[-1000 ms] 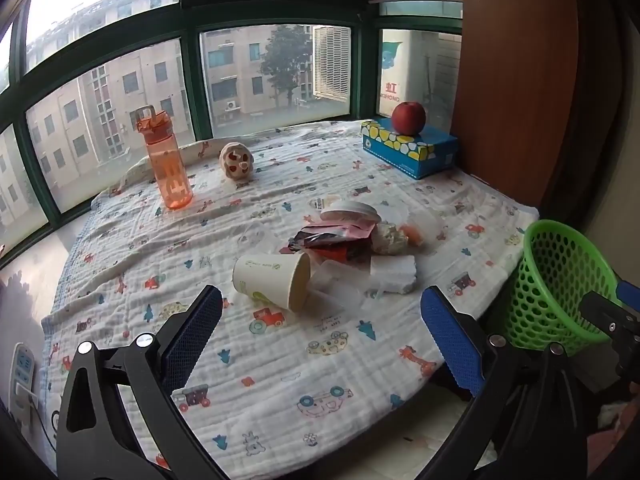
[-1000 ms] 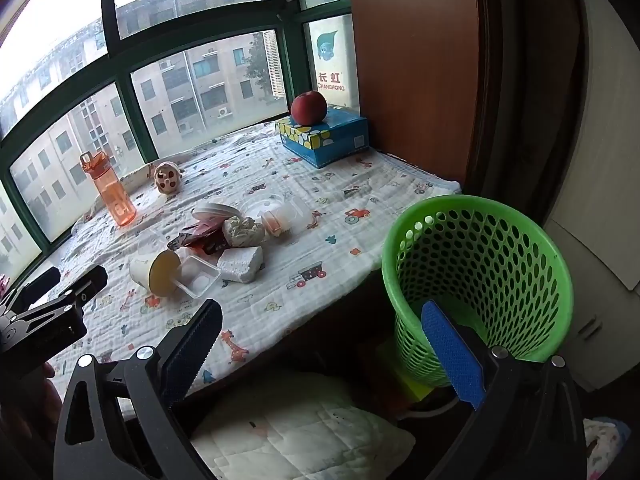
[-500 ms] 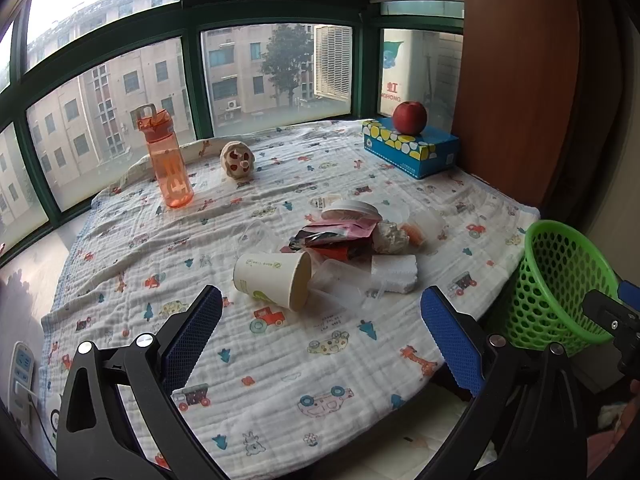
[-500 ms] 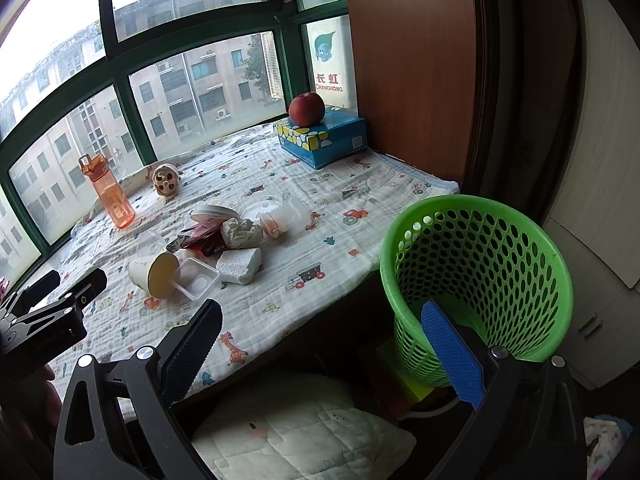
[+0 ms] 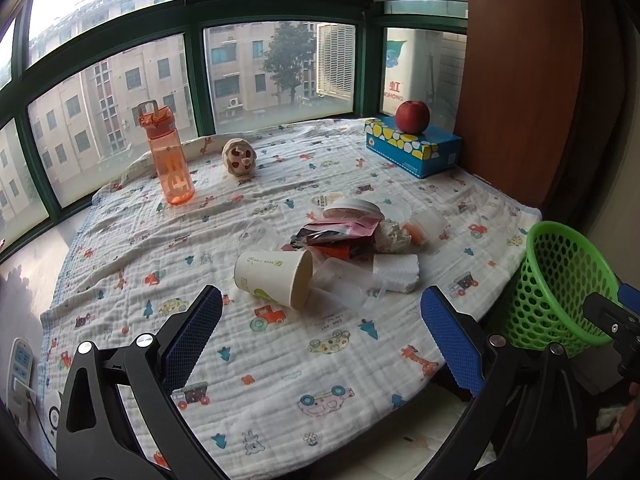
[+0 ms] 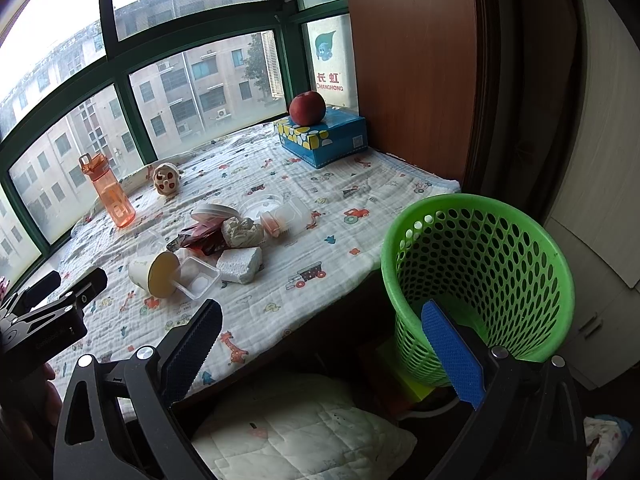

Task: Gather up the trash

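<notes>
Both tongs gape empty – left tongs [image 5: 320, 320], right tongs [image 6: 322, 334] – before a tipped paper cup [image 5: 275, 278], crumpled wrappers [image 5: 340, 236], foam block [image 5: 396, 274]

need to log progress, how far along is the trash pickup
Nothing looks done: the green mesh plastic basket shows no trash inside. Nothing is in hand: the left gripper and right gripper are open, empty. Left: the tipped paper cup, red wrapper, white foam block and the rest.
</notes>
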The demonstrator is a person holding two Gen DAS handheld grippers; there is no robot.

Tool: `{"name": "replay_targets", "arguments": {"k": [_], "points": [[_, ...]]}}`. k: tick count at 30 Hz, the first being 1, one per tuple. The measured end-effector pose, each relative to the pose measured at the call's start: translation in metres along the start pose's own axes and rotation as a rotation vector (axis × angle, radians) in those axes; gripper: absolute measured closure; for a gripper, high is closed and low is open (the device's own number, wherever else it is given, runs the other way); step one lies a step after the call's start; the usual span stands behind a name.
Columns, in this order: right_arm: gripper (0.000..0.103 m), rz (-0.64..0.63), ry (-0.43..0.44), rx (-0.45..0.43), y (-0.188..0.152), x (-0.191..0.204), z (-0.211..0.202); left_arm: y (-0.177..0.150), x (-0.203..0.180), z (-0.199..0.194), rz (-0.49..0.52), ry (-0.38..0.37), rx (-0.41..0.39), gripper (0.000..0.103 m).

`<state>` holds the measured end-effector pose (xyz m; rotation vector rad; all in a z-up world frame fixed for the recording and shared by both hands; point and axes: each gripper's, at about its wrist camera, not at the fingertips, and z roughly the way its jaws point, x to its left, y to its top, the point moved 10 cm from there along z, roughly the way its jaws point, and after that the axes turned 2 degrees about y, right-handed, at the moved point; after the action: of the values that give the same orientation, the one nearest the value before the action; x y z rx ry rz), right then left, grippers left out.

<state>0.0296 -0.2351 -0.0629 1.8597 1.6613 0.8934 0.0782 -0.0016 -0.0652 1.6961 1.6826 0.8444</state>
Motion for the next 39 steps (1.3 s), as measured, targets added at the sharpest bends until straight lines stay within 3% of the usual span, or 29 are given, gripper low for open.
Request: {"name": "replay_targets", "arguments": {"k": [39], "points": [[0.006,-0.015,0.004,0.016,0.000,0.009,0.018,-0.005,0.013,0.016,-0.027,0.014,0.032,0.005]]}}
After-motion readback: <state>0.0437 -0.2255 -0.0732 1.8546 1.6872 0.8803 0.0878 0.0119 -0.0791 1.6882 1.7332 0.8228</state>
